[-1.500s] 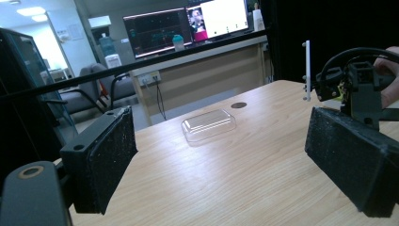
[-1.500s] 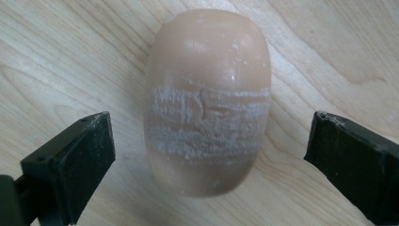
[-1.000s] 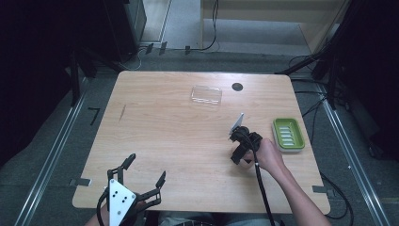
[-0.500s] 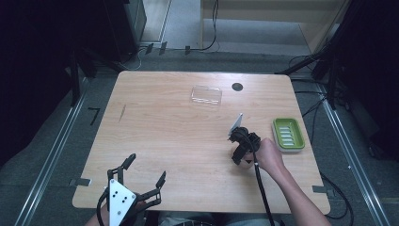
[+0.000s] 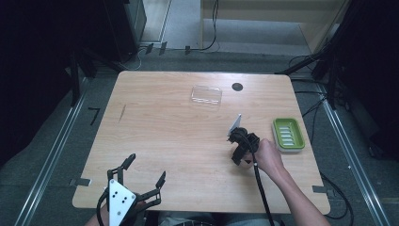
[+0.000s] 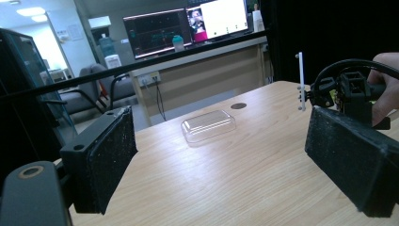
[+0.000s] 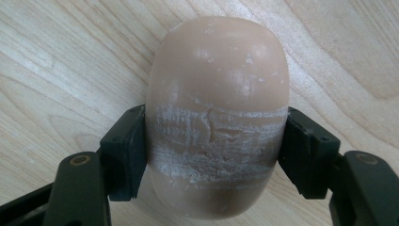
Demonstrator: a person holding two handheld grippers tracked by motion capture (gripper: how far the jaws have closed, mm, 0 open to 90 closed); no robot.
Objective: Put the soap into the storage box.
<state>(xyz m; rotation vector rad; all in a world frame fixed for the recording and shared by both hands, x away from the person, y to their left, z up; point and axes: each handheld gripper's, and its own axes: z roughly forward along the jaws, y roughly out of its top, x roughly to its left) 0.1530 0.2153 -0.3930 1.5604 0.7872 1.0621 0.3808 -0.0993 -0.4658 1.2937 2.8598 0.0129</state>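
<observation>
Soap is the thing in hand at this moment: a tan, oval bar of soap point(image 7: 217, 117) lies flat on the wooden tabletop point(image 5: 179, 141), and the right gripper point(image 7: 214, 150) has its two black pads pressed on the bar's long sides. The jaws have just been closing, and now they clamp the bar across its short width, near the end that is closer to the camera. So the long axis of the bar runs straight away from the gripper, in line with the jaws, and most of the bar sticks out beyond the pads. A band of white scratches crosses the bar where the pads point(image 7: 126, 155) hold it.

In the high view the right gripper point(image 5: 242, 149) points down at the right part of the tabletop, but the bar itself is hidden under it there. Just to its right stands a green rectangular soap dish point(image 5: 288, 134) with ribs inside; it is near the gripper but apart from it. I judge that the bar should go there, though this is probably, not surely, the aim. If so, the move is a short one to the right, and the bar's long axis should be turned to match the long side of the dish.

The left gripper point(image 5: 141, 176) rests at the near left edge, wide open and holding nothing, well apart from the soap. Farther off, a clear plastic lid point(image 5: 206, 94) lies near the far edge.
</observation>
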